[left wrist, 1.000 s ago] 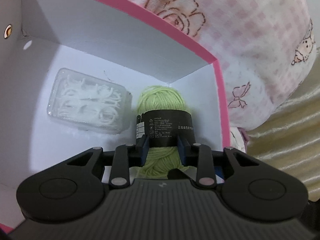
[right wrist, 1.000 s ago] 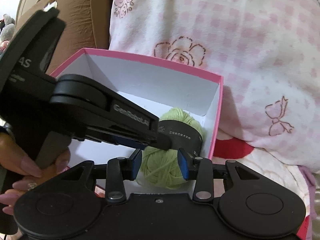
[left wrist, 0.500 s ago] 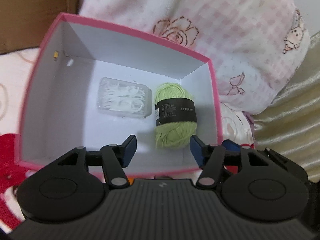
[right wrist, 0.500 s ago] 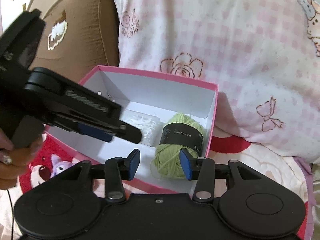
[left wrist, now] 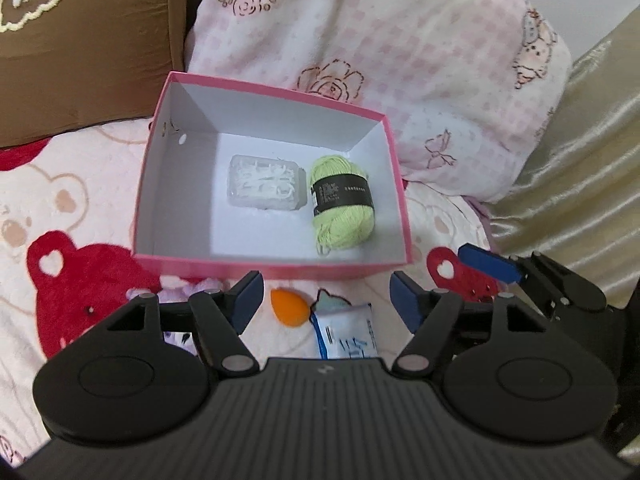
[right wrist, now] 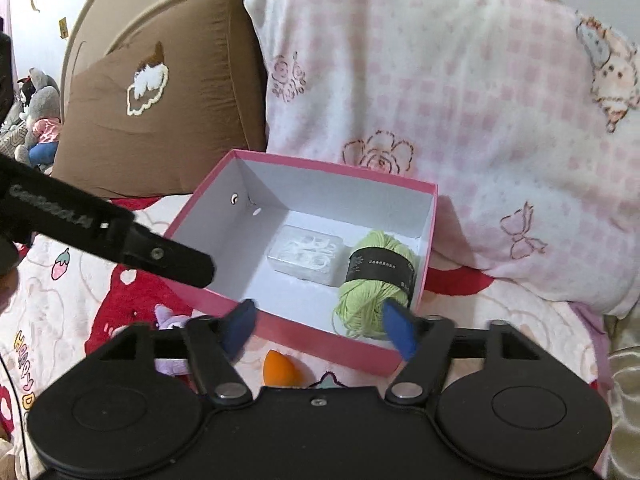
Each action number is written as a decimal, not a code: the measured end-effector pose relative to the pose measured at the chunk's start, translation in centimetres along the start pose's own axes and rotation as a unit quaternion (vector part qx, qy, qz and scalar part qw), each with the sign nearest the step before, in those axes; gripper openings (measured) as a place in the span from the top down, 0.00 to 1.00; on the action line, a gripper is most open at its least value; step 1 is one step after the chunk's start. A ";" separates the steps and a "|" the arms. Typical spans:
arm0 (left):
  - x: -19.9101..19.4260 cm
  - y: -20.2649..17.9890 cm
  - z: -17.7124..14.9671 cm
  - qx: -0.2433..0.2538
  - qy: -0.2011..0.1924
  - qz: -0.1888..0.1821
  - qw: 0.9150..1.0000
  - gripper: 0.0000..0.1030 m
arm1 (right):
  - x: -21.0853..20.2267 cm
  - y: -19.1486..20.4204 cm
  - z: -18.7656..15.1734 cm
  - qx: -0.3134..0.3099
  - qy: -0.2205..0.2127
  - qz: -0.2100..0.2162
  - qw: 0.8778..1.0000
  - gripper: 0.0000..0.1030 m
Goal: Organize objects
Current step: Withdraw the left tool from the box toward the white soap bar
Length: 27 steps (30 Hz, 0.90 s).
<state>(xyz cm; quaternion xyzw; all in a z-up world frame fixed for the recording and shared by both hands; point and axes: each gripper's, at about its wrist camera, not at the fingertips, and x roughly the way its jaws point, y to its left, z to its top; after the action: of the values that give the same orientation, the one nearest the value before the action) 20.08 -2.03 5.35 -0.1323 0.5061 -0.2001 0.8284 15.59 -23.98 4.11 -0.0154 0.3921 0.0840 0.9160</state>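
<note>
Inside the pink box (left wrist: pixel 272 270): the green yarn ball (left wrist: pixel 344 210) is lying at the right end on its side, just beside the clear plastic case (left wrist: pixel 266 186) of small white pieces; whether the two are touching is hard to say.

Yarn handling: you are probably dealing with something light, soft and squashy, with a loose strand trailing at the near end. If you need it again, pinch across the black paper band (left wrist: pixel 342 194), where the wraps are held together, rather than the fluffy ends.

Next candidates: the orange sponge (left wrist: pixel 289 307) and the blue-and-white packet (left wrist: pixel 346 336) are sitting on the bedspread (left wrist: pixel 60 216) just in front of the box. The sponge is likely springy and light, so take it across its fat middle; the packet looks thin and limp, so catch it by an edge.

Left gripper (left wrist: pixel 326 300): you are spreading its jaws, with nothing between the pads, hovering over the sponge and packet.

Right gripper (right wrist: pixel 318 326): its jaws are widening too, empty, and it is facing the box's near wall.

Surroundings: a pink checked pillow (right wrist: pixel 460 120) and a brown pillow (right wrist: pixel 160 120) are propped behind the box.
</note>
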 end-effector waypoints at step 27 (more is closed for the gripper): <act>-7.9 2.8 -6.0 -0.019 0.012 0.040 0.999 0.05 | -6.6 5.3 -1.6 -0.060 0.032 0.014 0.998 0.08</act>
<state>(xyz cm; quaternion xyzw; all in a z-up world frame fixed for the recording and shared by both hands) 12.07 3.98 7.67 -0.1253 0.5242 -0.1590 0.8272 9.07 -19.84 7.97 -0.0673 0.4158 0.1198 0.8990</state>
